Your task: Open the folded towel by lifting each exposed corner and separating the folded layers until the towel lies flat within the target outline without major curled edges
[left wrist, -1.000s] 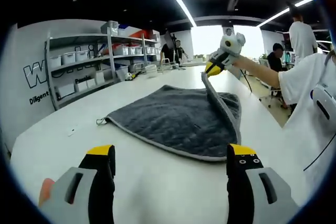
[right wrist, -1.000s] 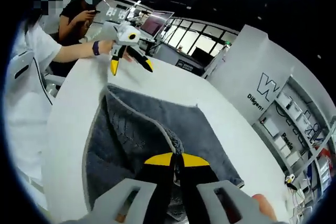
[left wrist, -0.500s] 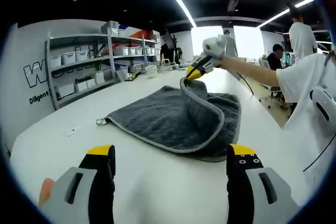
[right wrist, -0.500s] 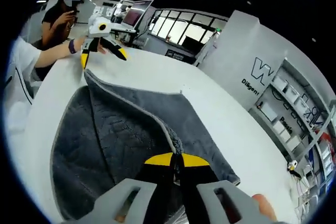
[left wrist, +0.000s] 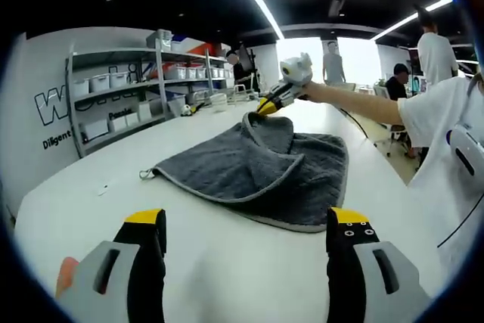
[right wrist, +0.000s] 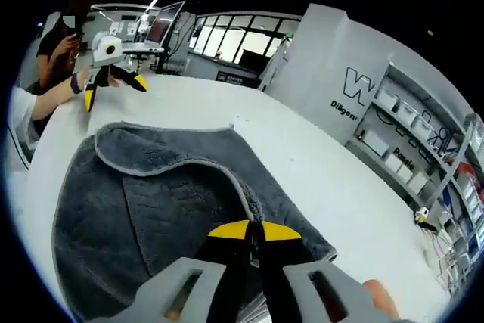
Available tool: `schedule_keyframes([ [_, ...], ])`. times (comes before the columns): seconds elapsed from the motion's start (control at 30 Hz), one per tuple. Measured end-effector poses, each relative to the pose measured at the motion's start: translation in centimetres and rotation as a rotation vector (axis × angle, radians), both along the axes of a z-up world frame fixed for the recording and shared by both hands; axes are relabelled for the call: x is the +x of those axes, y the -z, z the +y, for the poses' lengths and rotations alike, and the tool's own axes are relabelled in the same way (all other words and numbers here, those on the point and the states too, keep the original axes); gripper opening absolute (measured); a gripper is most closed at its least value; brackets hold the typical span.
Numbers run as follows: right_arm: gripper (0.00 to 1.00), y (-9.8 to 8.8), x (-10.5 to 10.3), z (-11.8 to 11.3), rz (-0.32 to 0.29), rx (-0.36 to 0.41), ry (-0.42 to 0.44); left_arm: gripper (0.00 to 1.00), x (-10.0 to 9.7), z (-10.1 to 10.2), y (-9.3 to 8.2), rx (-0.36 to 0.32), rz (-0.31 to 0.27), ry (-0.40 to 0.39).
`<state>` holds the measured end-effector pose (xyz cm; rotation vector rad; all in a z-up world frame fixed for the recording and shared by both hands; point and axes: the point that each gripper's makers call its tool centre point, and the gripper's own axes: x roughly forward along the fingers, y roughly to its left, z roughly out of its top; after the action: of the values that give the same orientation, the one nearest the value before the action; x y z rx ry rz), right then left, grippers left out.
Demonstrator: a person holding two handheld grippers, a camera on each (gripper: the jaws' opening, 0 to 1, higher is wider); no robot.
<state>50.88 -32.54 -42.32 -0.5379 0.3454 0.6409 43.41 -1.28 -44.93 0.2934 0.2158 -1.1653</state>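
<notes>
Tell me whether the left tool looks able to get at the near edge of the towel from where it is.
Probably yes. The left tool is open and holds nothing, and bare table lies between it and the near edge of the towel. The right tool grips the far side, out of its path.

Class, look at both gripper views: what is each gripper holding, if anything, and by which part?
The right gripper is shut on the grey towel, pinching the trimmed edge of its lifted top layer near a corner. The left gripper is open and holds nothing.
</notes>
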Motion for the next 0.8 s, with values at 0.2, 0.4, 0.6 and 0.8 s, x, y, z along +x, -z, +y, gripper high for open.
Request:
schedule_keyframes([
  [0.2,0.0,-0.1,0.9,-1.1,-0.006,0.025,0.049,0.86,-0.1,0.0,0.0,0.001,-0.003,0.0],
  [0.4,0.0,0.8,1.3,-2.3,0.007,0.027,0.085,0.86,-0.3,-0.1,-0.1,-0.002,-0.005,0.002],
  [0.6,0.0,0.6,1.3,-3.6,0.005,0.067,0.123,0.86,-0.1,0.0,0.0,-0.001,-0.004,-0.002],
  [0.8,0.0,0.1,1.6,-5.6,-0.011,0.116,0.181,0.86,-0.1,0.0,0.1,0.003,-0.001,-0.003],
])
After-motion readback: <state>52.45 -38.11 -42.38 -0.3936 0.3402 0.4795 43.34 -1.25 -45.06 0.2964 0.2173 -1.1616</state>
